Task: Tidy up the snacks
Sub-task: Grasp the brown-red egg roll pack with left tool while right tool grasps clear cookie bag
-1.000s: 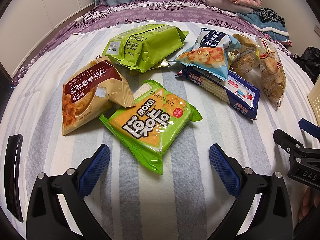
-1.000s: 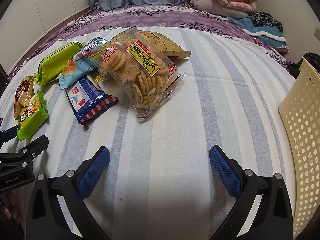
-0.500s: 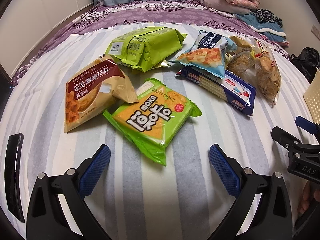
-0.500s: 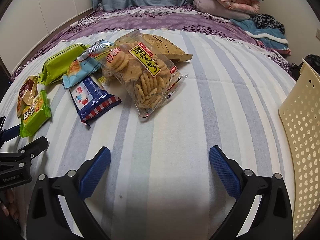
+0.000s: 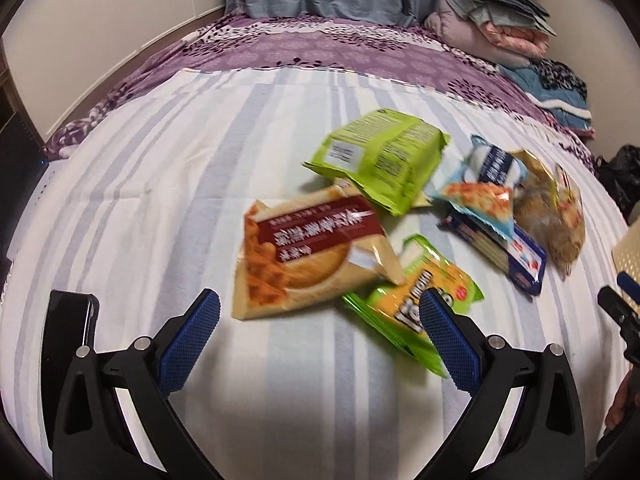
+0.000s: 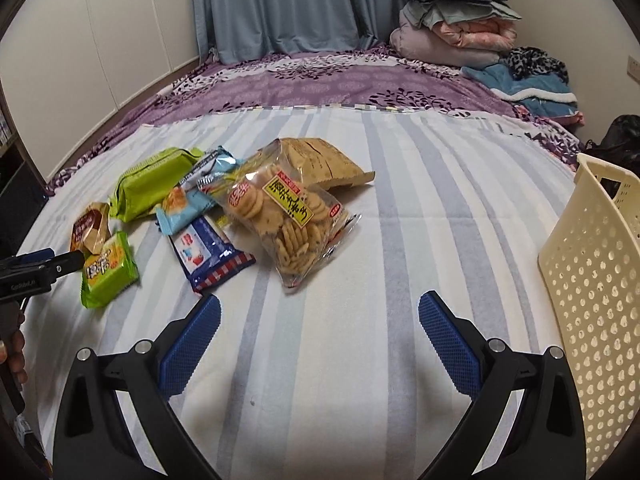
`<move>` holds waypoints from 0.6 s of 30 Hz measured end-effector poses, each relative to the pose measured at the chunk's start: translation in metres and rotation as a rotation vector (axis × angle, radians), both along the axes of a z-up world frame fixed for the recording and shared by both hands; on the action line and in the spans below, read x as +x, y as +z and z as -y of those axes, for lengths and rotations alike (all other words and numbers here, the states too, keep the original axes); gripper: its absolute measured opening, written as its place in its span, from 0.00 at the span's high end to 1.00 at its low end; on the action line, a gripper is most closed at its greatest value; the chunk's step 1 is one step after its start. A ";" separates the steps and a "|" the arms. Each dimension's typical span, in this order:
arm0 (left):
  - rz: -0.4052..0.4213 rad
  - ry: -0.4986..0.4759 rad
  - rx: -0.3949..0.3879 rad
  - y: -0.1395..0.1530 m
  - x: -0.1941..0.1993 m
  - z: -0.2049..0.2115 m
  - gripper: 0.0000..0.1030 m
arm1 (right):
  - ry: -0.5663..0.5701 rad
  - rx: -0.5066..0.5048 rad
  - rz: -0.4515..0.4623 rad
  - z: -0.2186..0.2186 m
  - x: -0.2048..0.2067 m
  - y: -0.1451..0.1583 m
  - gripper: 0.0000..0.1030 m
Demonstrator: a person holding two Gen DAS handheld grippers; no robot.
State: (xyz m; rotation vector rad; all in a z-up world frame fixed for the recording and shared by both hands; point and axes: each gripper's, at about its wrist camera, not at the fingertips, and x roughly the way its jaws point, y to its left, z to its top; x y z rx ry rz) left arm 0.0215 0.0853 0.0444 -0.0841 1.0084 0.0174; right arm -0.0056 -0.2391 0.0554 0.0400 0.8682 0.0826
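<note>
Approaching stage: left gripper (image 5: 319,311) wide apart, empty, just short of the waffle packet (image 5: 308,256) and small green packet (image 5: 416,304). Right gripper (image 6: 319,312) wide apart, empty, near the biscuit bag (image 6: 288,220). Basket (image 6: 592,280) far right. Next: close on one packet.

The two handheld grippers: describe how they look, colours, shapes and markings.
Both match: the left gripper and right gripper have black plastic V-shaped arms with silver screws, each finger tipped with a blue, cross-hatched rubber pad. Seen side-on from the right wrist view, the left gripper's black body carries small white lettering, too small to read. No cables or sleeves show.
</note>
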 end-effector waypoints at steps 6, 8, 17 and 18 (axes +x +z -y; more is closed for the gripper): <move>-0.018 0.006 -0.059 -0.008 0.022 -0.004 0.02 | 0.009 0.013 -0.008 0.001 0.003 -0.006 0.05; -0.027 0.009 -0.050 -0.012 0.029 -0.001 0.02 | 0.006 0.020 -0.012 0.003 0.003 -0.009 0.05; -0.058 0.073 -0.068 -0.029 0.055 -0.014 0.02 | 0.018 0.033 -0.027 0.008 0.015 -0.018 0.05; -0.063 0.087 -0.087 -0.033 0.056 -0.019 0.02 | 0.026 0.031 -0.026 0.007 0.016 -0.019 0.05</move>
